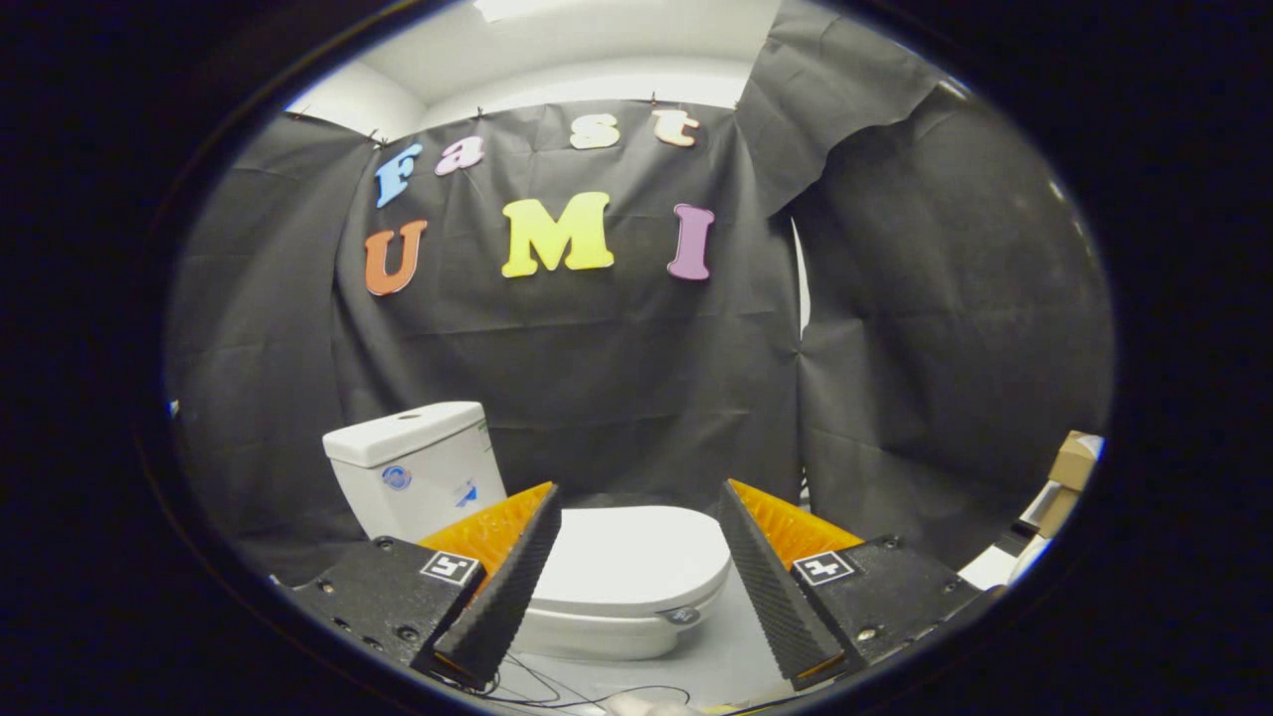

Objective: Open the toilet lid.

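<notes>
Booth wall: black cloth (617,378) hung behind everything, draped in folds, with a strip of pale ceiling above it.
Toilet: a white toilet (607,622) stood on a pale floor (716,666) against the cloth, seen from its front and slightly above.
Tank: the white tank (418,472) rose behind the bowl, beyond the left finger, its cover flat on top and a small round sticker on its front.
Toilet lid: the toilet lid (636,557) lay down flat, closed over the bowl, its rounded front edge towards the camera.
Tongs: the tongs (638,522) were held level and pointed at the toilet, tilted slightly down, the two fingers spread wide apart and holding nothing.
Lid and tongs: the lid lay beyond the fingertips and showed in the gap between them; neither finger touched it.
Boxes: cardboard boxes (1069,477) sat well off to the right, beyond the right finger.
Cables: thin dark cables (557,686) trailed over the floor just below the bowl, between the fingers' bases.
</notes>
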